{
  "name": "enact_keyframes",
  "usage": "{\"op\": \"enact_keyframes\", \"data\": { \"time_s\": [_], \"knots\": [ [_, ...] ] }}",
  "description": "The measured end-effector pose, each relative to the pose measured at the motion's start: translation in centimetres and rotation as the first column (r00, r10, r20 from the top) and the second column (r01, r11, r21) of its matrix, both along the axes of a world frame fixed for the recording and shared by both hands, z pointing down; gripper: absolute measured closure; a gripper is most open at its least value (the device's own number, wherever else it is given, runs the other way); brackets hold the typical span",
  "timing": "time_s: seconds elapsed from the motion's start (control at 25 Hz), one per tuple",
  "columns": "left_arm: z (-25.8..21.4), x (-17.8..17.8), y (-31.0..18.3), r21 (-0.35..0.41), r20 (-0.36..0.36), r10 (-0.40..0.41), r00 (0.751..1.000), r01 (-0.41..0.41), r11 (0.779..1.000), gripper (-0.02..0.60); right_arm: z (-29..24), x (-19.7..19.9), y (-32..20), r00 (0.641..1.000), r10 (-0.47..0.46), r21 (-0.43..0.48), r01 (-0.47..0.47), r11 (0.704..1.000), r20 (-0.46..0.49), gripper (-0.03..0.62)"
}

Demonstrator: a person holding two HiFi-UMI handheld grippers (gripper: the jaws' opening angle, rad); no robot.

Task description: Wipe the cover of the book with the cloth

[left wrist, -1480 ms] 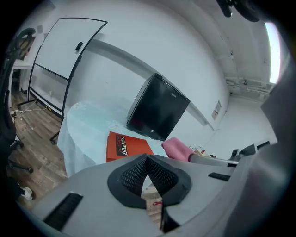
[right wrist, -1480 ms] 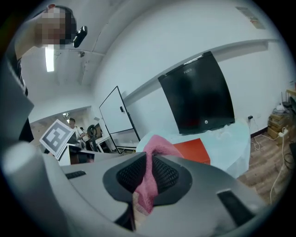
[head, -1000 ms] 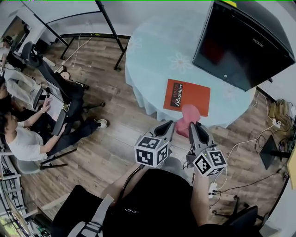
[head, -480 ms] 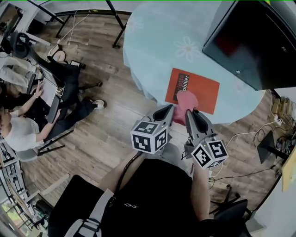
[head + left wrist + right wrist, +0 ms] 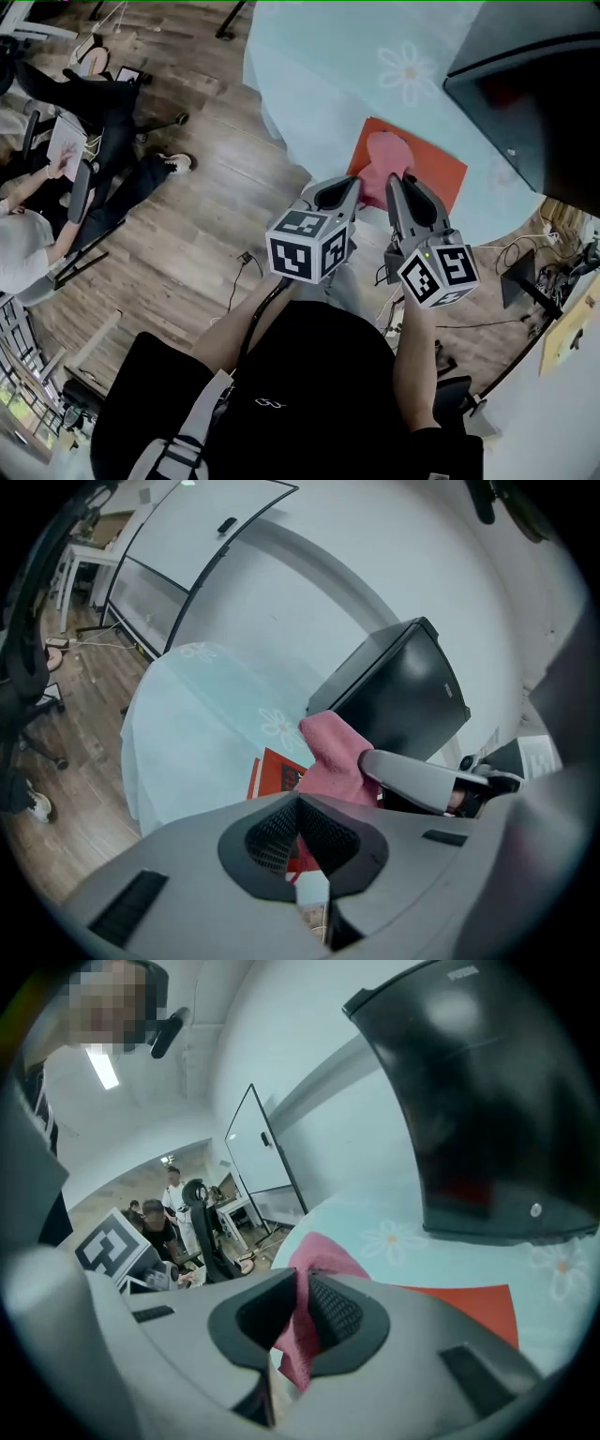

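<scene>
An orange-red book (image 5: 433, 167) lies near the front edge of the round table (image 5: 319, 66). My right gripper (image 5: 399, 180) is shut on a pink cloth (image 5: 382, 157), which hangs over the book's near left part. In the right gripper view the cloth (image 5: 317, 1258) is pinched between the jaws, with the book (image 5: 473, 1305) beyond. My left gripper (image 5: 345, 187) is beside it, just off the table edge, shut on nothing. The left gripper view shows the cloth (image 5: 334, 754) and the book (image 5: 274, 772) ahead.
A large black box (image 5: 534, 84) stands on the table behind the book. The tablecloth is pale blue with flower prints (image 5: 410, 67). People sit on chairs (image 5: 84, 159) at the left on the wooden floor. Cables (image 5: 525, 253) lie at the right.
Both grippers have moved forward toward the table. The pink cloth, before short of the table edge, now hangs over the book's near left part.
</scene>
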State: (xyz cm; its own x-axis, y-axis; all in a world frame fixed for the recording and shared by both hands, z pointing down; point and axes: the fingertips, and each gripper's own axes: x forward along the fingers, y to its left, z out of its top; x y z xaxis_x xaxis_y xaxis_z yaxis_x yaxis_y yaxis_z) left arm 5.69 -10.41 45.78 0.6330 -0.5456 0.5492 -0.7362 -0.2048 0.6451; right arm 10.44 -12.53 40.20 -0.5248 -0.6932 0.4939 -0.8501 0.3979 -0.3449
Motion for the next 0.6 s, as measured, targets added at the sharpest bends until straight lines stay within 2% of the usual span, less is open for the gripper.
{"op": "enact_keyframes", "data": {
  "time_s": [0.2, 0.32, 0.6],
  "knots": [
    [0.1, 0.6, -3.5, 0.019, -0.052, 0.006, 0.999, -0.005, 1.0, 0.568, 1.2, -0.5, -2.6, 0.999, 0.002, -0.024, -0.003, 1.0, -0.039, 0.554],
    [0.7, 0.5, -5.1, 0.023, -0.057, 0.005, 0.998, -0.004, 1.0, 0.568, 2.1, -0.5, -4.0, 0.998, 0.003, -0.035, -0.006, 0.999, -0.066, 0.554],
    [2.9, -0.2, -5.9, -0.073, -0.062, 0.002, 0.998, -0.007, 0.997, 0.568, 3.6, -1.7, -5.9, 0.997, -0.004, -0.065, -0.001, 0.998, -0.082, 0.554]
  ]
}}
